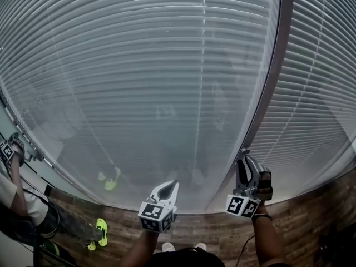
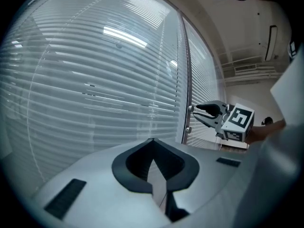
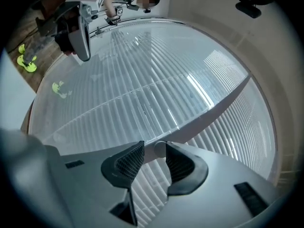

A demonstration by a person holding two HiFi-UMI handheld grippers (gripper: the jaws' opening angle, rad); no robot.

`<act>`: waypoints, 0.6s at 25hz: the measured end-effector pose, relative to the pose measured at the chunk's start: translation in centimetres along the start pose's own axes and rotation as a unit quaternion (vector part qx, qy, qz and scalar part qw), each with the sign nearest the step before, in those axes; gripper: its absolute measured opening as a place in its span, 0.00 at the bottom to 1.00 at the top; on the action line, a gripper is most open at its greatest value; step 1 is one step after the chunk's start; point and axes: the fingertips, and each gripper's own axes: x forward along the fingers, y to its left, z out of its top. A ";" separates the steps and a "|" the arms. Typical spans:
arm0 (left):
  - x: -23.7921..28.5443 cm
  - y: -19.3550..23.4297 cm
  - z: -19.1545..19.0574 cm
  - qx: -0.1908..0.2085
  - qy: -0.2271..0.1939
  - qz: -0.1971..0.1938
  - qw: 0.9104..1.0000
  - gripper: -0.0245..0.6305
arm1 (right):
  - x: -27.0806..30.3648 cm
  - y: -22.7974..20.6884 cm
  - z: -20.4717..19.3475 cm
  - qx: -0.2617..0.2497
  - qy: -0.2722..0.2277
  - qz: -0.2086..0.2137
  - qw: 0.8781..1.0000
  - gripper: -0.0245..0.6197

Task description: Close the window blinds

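Note:
White slatted blinds [image 1: 139, 65] fill the big window pane in front of me, and a second panel [image 1: 317, 104] lies right of a dark frame post [image 1: 272, 77]. My right gripper [image 1: 245, 156] reaches up to that post. In the right gripper view its jaws [image 3: 154, 146] stand open, with a small round knob [image 3: 159, 148] of the post at their tips. The left gripper view shows the same gripper [image 2: 195, 111] at the knob [image 2: 190, 108]. My left gripper [image 1: 173, 183] is shut and empty, held low before the pane; its tips [image 2: 153, 140] meet.
A wood floor [image 1: 300, 204] runs along the foot of the window. A person stands at the left edge holding another marker cube [image 1: 8, 149], in yellow-green shoes [image 1: 100, 230]. The glass reflects shoes [image 1: 111, 179] and dim figures. A second knob [image 2: 188, 128] sits lower on the post.

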 end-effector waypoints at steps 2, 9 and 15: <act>0.0 0.2 -0.1 0.002 0.000 0.005 1.000 0.04 | -0.5 0.4 0.4 0.016 -0.003 0.005 1.000 0.23; 0.7 -1.2 1.8 0.032 -0.025 0.018 0.999 0.04 | -2.6 1.1 0.2 0.158 -0.011 0.031 0.987 0.23; 1.2 -2.6 1.4 0.042 -0.023 0.020 0.999 0.04 | -3.7 1.5 -3.5 0.285 -0.002 0.041 0.958 0.10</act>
